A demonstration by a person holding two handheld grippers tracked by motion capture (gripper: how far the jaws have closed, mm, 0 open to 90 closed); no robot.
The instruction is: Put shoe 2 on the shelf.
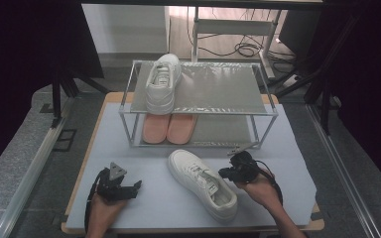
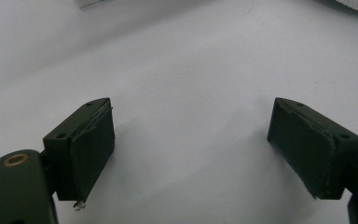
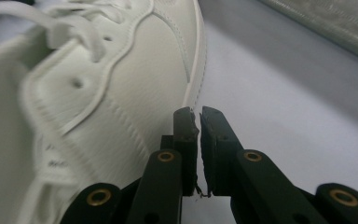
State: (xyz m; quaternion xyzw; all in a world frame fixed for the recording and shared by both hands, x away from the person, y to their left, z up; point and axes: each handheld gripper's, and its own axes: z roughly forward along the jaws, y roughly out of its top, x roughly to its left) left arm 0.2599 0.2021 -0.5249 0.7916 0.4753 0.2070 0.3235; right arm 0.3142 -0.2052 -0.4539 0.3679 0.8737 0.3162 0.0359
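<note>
- Lower centre of the high view: I see the white leather sneaker (image 1: 203, 183) lying diagonally on the pale, smooth surface (image 1: 129, 144).
- My right tool (image 3: 199, 112) sits beside its stitched side, jaws nearly together, gripping nothing.
- My left tool (image 2: 191, 126), lower left, gapes wide over bare surface, empty.

From above your side, the high view looks forward and down over the table (image 1: 129, 148). Your left gripper view skims bare tabletop close up. Your right gripper view sits near the white sneaker (image 3: 88, 93), shared at lower centre of the high view (image 1: 203, 183).
</note>
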